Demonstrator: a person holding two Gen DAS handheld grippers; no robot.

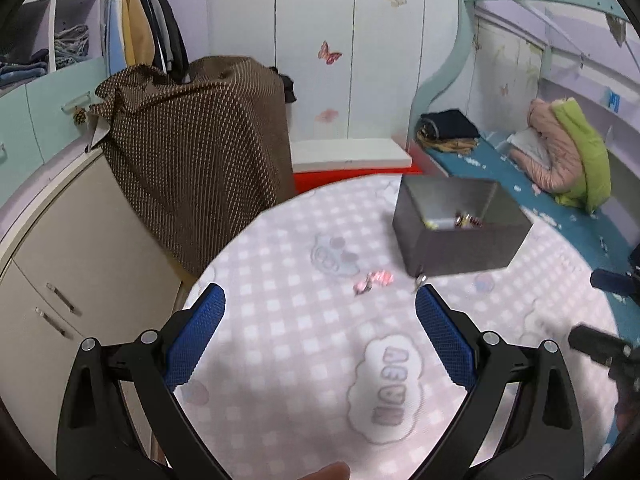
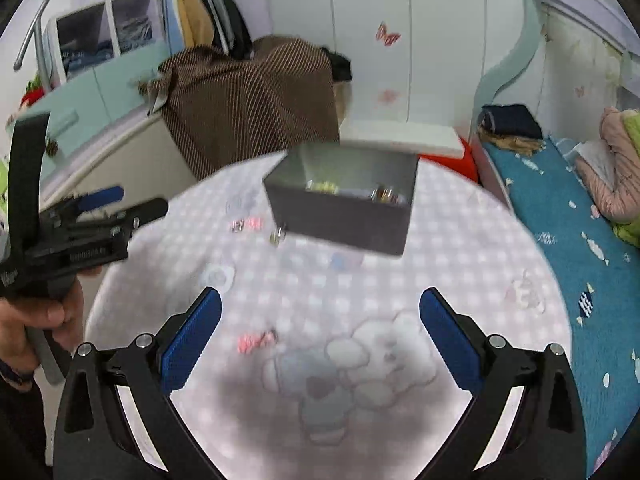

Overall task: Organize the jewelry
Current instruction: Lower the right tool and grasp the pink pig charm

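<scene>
Both hand-held grippers, left (image 1: 320, 304) and right (image 2: 320, 306), gape wide, empty. Pink jewelry piece (image 2: 256, 339) lies on tabletop (image 2: 460, 240) near grey box (image 2: 340, 204); approach low, centre jaws, pinch gently.

A white cloud-shaped motif (image 1: 386, 388) printed on the pink-and-white checked cloth (image 1: 304, 332) covering the round worktop carries upside-down block letters, possibly "HAPPY" but blurred. Faint white lettering on the black left gripper (image 2: 100, 216) is illegible.
</scene>
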